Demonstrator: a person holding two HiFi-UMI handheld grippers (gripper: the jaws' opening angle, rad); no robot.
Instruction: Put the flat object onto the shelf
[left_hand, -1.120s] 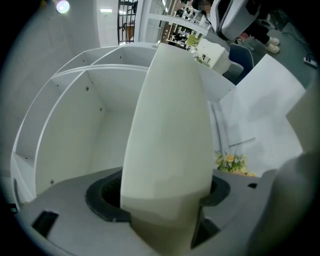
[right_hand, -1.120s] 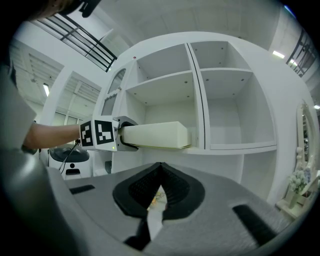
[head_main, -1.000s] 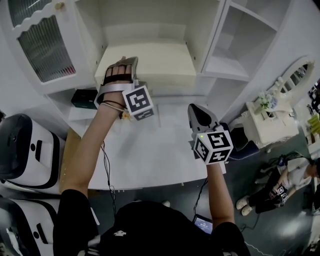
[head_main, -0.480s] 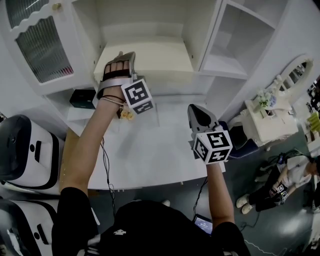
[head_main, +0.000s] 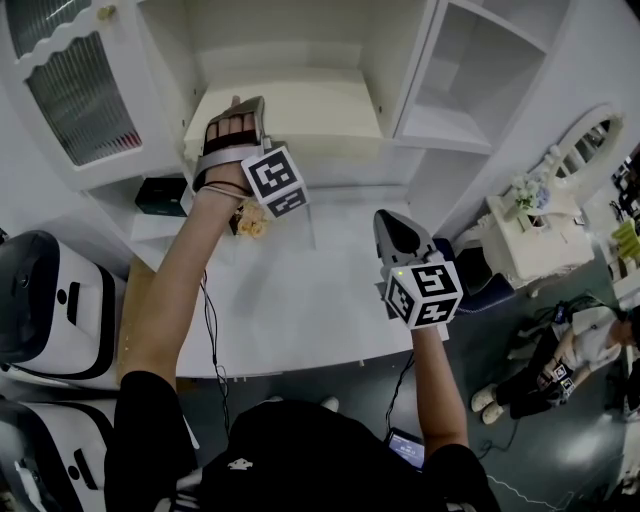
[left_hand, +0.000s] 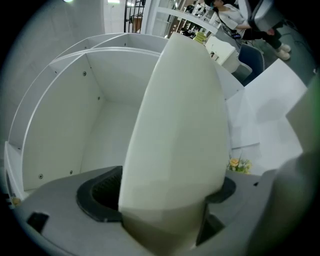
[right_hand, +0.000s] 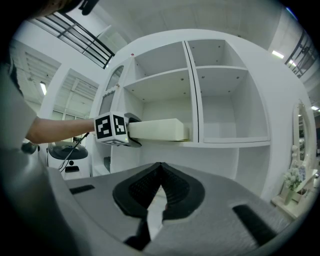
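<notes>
The flat object (head_main: 300, 120), a pale cream slab, is being left lying flat on the shelf (right_hand: 230, 144), in the shelf's left-hand compartment, with its near end at the shelf's front. The left tool (head_main: 236, 104) is being held at that near end and its jaws have just been opening. The slab is between them, but a gap is showing beside one pad, so the grip is being released rather than kept. The right tool (head_main: 398, 232) is being held out in front of the shelf and below it, clenched on nothing. By the look of it, the release is being finished here. For a clean finish, the jaws should be spread fully clear of both faces before anything is drawn back. The tool should then be pulled straight out from the shelf, level, so the slab is not dragged off the front.
</notes>
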